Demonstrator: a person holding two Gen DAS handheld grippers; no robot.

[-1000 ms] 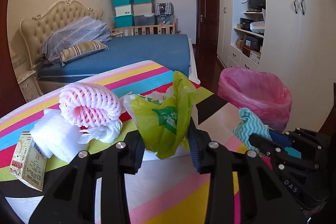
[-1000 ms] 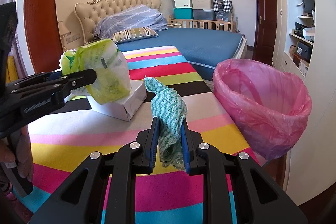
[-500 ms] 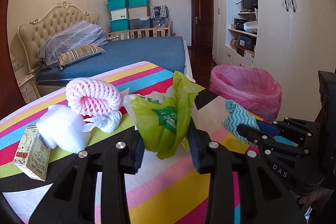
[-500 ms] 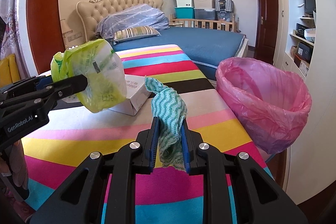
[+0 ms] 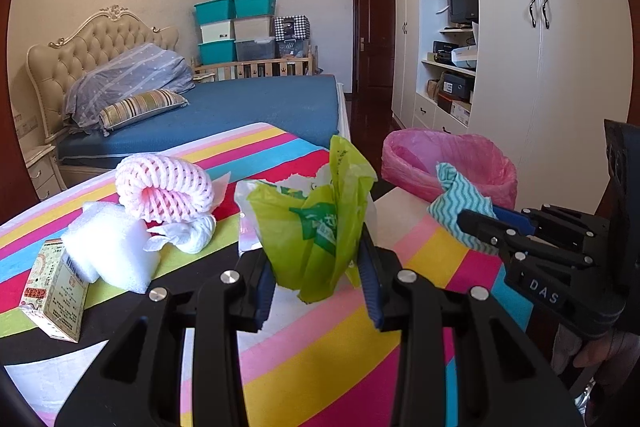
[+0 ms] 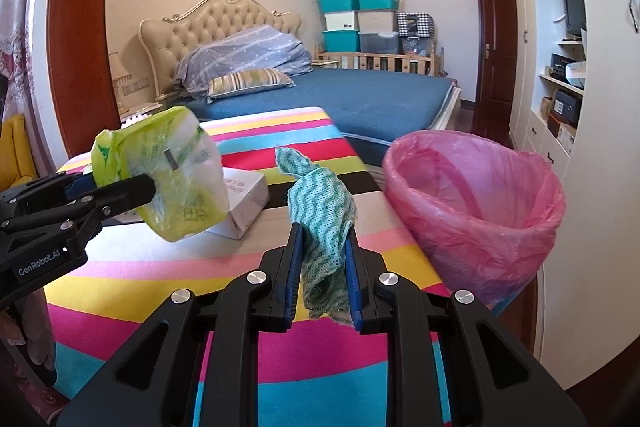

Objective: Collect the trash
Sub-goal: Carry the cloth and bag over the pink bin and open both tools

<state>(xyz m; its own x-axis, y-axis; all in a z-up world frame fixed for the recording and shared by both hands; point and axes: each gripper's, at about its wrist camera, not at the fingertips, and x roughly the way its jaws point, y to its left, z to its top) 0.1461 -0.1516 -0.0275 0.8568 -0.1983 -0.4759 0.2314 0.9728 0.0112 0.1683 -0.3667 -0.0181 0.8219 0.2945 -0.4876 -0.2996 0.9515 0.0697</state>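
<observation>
A crumpled green plastic bag (image 5: 316, 227) is clamped between the pads of the left gripper (image 5: 318, 281) and is held clear above the striped table (image 5: 320, 359). A teal wavy-patterned cloth (image 6: 322, 223) is clamped between the closed pads of the right gripper (image 6: 322, 281), with its free end standing up above the fingers. The bin lined with a pink bag (image 6: 476, 203) is located at the far right edge of the table, just to the right of the cloth. On the left part of the table, a pink foam fruit net (image 5: 162, 187), a white foam block (image 5: 108, 247), a crumpled tissue (image 5: 188, 233) and a small printed carton (image 5: 54, 291) are seen lying close together. A white box (image 6: 244, 199) is seen on the table behind the green bag.
</observation>
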